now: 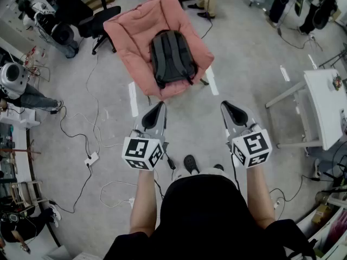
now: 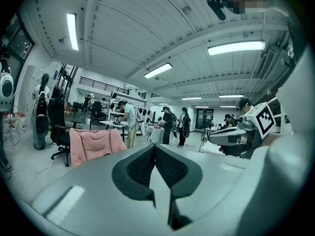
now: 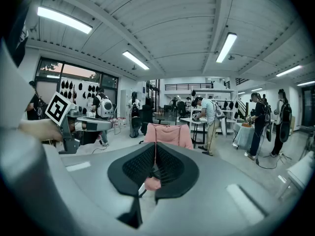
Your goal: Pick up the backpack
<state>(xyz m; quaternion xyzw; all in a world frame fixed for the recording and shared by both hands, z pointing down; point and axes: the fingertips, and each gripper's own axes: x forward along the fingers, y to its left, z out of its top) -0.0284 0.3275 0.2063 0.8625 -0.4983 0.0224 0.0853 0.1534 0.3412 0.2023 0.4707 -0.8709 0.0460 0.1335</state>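
Observation:
A dark grey backpack (image 1: 172, 57) lies straps-up on the seat of a pink armchair (image 1: 133, 42) ahead of me on the floor. My left gripper (image 1: 159, 106) is held out in front, short of the chair's near edge, jaws shut with nothing between them. Level with it to the right is my right gripper (image 1: 226, 105), also shut and empty. In the left gripper view the left gripper (image 2: 154, 147) shows closed pads, with the pink armchair (image 2: 93, 144) off to the left. The right gripper (image 3: 155, 145) points almost straight at the pink armchair (image 3: 167, 134); the backpack is hidden there.
A white table (image 1: 325, 104) stands at the right. A black office chair (image 1: 100, 20) sits left of the armchair. Cables (image 1: 81, 140) and a power strip (image 1: 91, 159) trail over the floor at the left. White tape strips (image 1: 133, 99) mark the floor. People (image 3: 209, 119) stand at benches behind.

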